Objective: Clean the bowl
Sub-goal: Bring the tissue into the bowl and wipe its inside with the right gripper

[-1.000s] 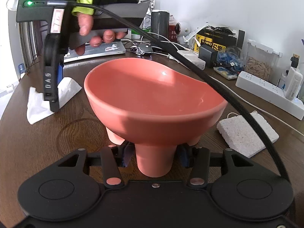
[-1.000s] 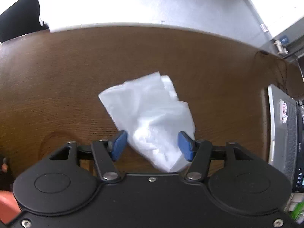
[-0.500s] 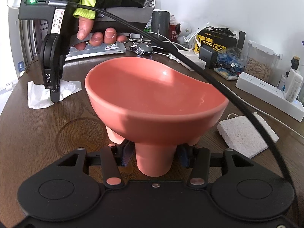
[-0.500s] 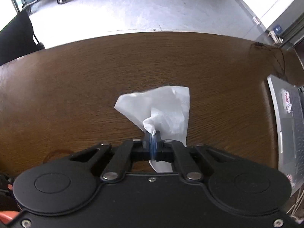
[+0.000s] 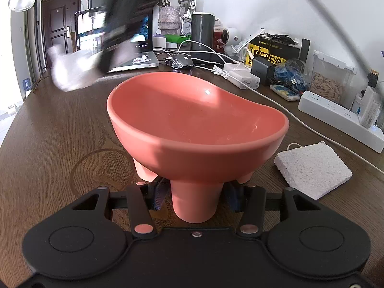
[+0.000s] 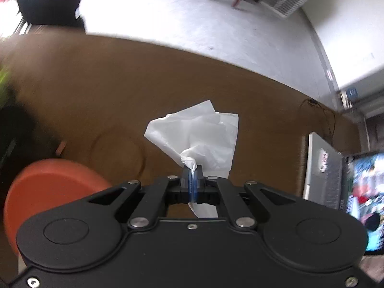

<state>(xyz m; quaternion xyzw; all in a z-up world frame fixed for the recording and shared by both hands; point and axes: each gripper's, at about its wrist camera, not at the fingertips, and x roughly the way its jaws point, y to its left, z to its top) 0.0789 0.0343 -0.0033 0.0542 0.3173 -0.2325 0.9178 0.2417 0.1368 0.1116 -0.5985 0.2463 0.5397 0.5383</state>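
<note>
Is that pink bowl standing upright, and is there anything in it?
Upright and empty. The bowl stands on its stubby legs on the table, rim level, and its inside shows only bare, smooth pink.

The bowl [image 5: 196, 124] is salmon-pink, matte, with a thick rounded rim that dips low on the near side and rises toward the far left. It stands upright on stubby round legs of the same colour on the brown wooden desk [image 5: 60, 144]; the near leg sits between the blue pads of the left gripper [image 5: 195, 195], whose jaws press it from both sides. The inside looks smooth and bare, with a small bright glint on the far wall.

The tissue [image 6: 199, 136] is white, thin and crumpled. It is pinched at one twisted corner by the closed jaws of the right gripper [image 6: 193, 180] and fans out beyond them, clear of the desk. From the left wrist view it is a white blur at far left.
</note>
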